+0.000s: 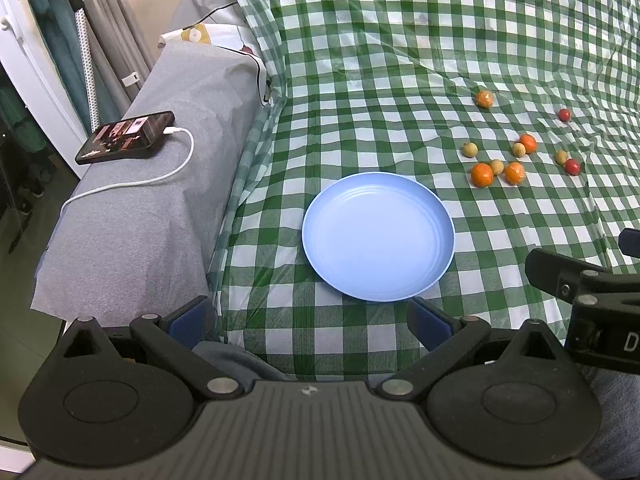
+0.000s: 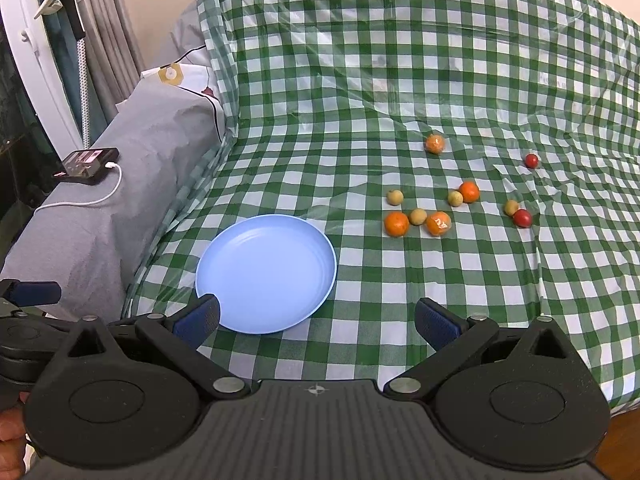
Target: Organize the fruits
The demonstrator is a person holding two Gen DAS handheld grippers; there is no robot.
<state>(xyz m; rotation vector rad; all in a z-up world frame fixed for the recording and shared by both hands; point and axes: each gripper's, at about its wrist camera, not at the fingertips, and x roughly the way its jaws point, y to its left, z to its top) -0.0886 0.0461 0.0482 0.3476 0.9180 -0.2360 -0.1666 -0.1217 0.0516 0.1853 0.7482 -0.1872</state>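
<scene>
Left gripper (image 1: 310, 320) spread wide, blue-padded fingers (image 1: 428, 320) holding nothing, hovering just short of the round light-blue plastic plate (image 1: 378, 236) on the green-and-white checked cloth (image 1: 360, 80). Right gripper (image 2: 316, 320) equally wide and holding nothing, left pad over the plate's near rim at 7 o'clock. Scattered at 1 to 2 o'clock from the plate, apart from it: small orange mandarins (image 2: 396, 224), tan round fruits (image 2: 418, 216), red round fruits (image 2: 522, 218). Black phone (image 1: 126, 137) on charging cable at 10 o'clock.
</scene>
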